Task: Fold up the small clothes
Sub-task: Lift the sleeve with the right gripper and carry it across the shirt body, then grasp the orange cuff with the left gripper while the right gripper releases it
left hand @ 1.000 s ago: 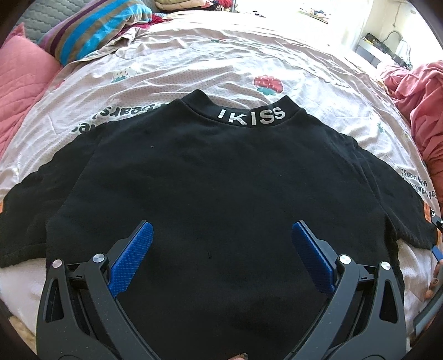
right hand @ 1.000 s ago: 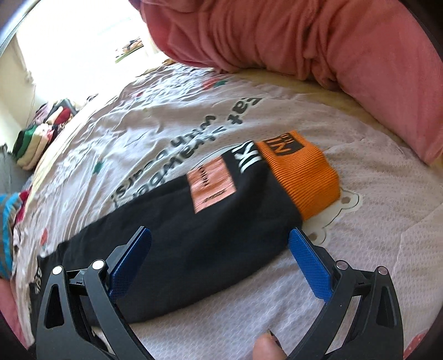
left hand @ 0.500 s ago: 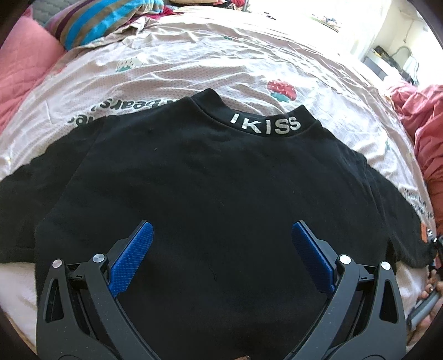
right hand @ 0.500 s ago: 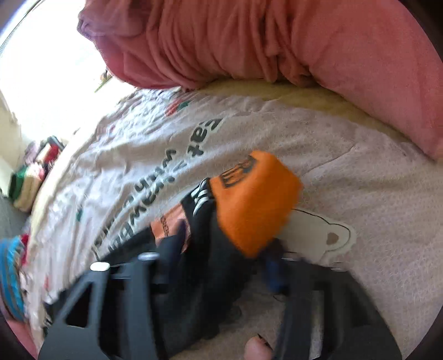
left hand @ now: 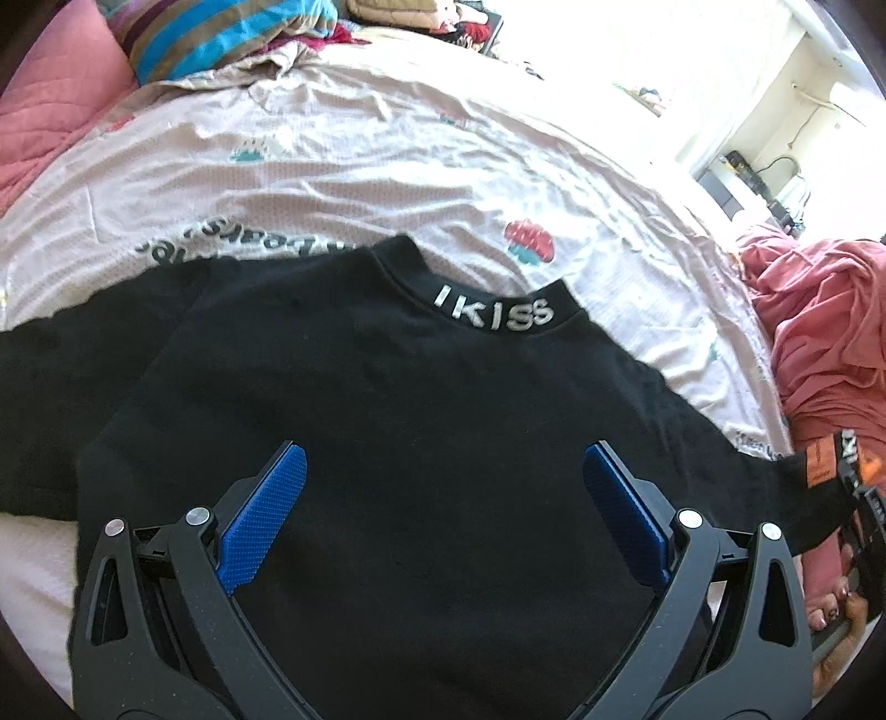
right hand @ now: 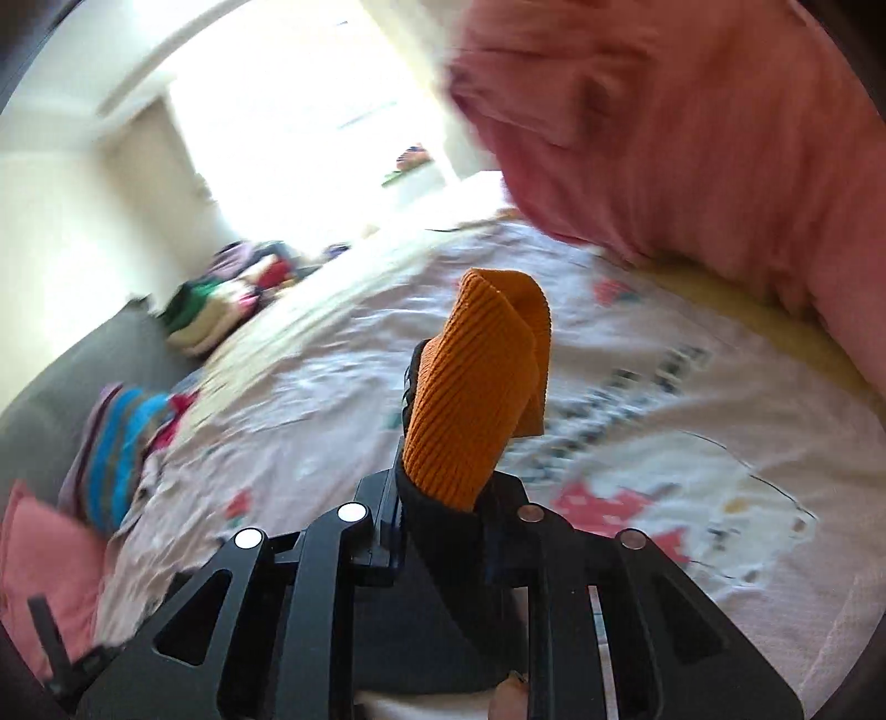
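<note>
A black sweatshirt [left hand: 398, 421] with "IKISS" on its collar [left hand: 493, 313] lies flat on the bed, back up. My left gripper [left hand: 440, 504] is open and empty, hovering over the shirt's lower back. My right gripper [right hand: 443, 498] is shut on the shirt's right sleeve just below its orange cuff [right hand: 476, 382], and holds it lifted off the bed; the cuff sticks up between the jaws. In the left wrist view that sleeve end [left hand: 819, 471] shows raised at the far right. The left sleeve [left hand: 66, 387] lies spread out to the left.
The bed has a pale printed sheet [left hand: 387, 166]. A pink blanket [left hand: 830, 343] is heaped at the right, also in the right wrist view [right hand: 692, 122]. A striped pillow [left hand: 221, 33] and a pink pillow [left hand: 50, 122] lie at the far left. Folded clothes [right hand: 232, 288] are stacked far off.
My right gripper closed on the sleeve near the orange cuff and lifted it off the bed. My left gripper stayed open and drifted a little over the shirt.
</note>
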`<state>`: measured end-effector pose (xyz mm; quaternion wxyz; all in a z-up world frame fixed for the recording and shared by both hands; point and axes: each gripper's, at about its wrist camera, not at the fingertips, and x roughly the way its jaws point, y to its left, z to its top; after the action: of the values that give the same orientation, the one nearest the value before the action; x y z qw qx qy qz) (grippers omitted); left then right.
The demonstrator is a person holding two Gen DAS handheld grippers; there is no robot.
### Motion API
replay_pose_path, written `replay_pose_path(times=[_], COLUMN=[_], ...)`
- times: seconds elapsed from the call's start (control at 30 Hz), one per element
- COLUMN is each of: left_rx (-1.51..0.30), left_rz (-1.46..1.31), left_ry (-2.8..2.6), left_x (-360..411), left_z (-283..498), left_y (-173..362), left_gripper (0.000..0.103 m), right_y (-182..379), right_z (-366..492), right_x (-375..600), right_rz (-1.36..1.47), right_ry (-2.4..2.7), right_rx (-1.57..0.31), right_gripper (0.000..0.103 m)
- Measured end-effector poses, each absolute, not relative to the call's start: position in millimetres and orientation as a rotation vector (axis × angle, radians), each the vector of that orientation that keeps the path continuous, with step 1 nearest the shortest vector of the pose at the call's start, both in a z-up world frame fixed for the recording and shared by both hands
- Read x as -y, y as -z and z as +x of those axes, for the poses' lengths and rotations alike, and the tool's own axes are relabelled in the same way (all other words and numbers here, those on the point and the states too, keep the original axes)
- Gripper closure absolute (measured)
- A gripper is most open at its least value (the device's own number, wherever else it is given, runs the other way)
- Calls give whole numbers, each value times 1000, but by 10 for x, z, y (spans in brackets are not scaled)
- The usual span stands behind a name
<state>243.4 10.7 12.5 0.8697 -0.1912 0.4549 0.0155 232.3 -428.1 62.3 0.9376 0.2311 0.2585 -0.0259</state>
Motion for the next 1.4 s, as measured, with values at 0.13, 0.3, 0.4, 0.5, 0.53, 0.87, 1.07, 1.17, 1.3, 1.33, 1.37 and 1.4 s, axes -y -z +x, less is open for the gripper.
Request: replay_pose_path(times=[0.13, 0.3, 0.4, 0.5, 0.53, 0.87, 1.07, 1.17, 1.3, 1.33, 1.37, 1.4], left_rx=[-921, -898, -889, -885, -883, -887, -887, -886, -893, -896, -897, -898], left_rz=[-412, -425, -447, -493, -503, -616, -675, -710, -742, -746, -751, -757], left_ry=[-13, 6, 11, 8, 5, -2, 21, 35, 51, 47, 48, 55], left_x=[-149, -241, -352, -494, -537, -907, -1035, -1097, -1139, -1143, -1147, -1143], left_z=[2358, 2274, 2232, 2193, 2182, 2080, 2054, 2044, 2027, 2024, 2020, 2014], left_y=[-271, -402, -434, -420, -414, -205, -93, -36, 38, 59, 73, 85], left_gripper=[9, 9, 9, 9, 9, 9, 9, 10, 13, 13, 13, 13], right_y=[-816, -951, -947, -878, -871, -382, -107, -7, 13, 6, -8, -18], right_z=[2356, 2371, 2391, 2396, 2387, 2420, 2426, 2408, 2292, 2257, 2199, 2169], right_x=[3856, 3298, 2929, 2576, 2462, 1464, 1032, 880, 796, 796, 809, 817], right_rz=[403, 304, 238, 176, 161, -54, -115, -117, -100, -91, -79, -74], right_ry=[-67, -177, -231, -273, -285, -350, -400, -444, -530, -554, -581, -588], right_rx=[-526, -543, -558, -576, -581, -672, -723, -753, -762, -767, -776, -779], right_gripper=[85, 85, 85, 85, 85, 83, 81, 73, 42, 42, 38, 34])
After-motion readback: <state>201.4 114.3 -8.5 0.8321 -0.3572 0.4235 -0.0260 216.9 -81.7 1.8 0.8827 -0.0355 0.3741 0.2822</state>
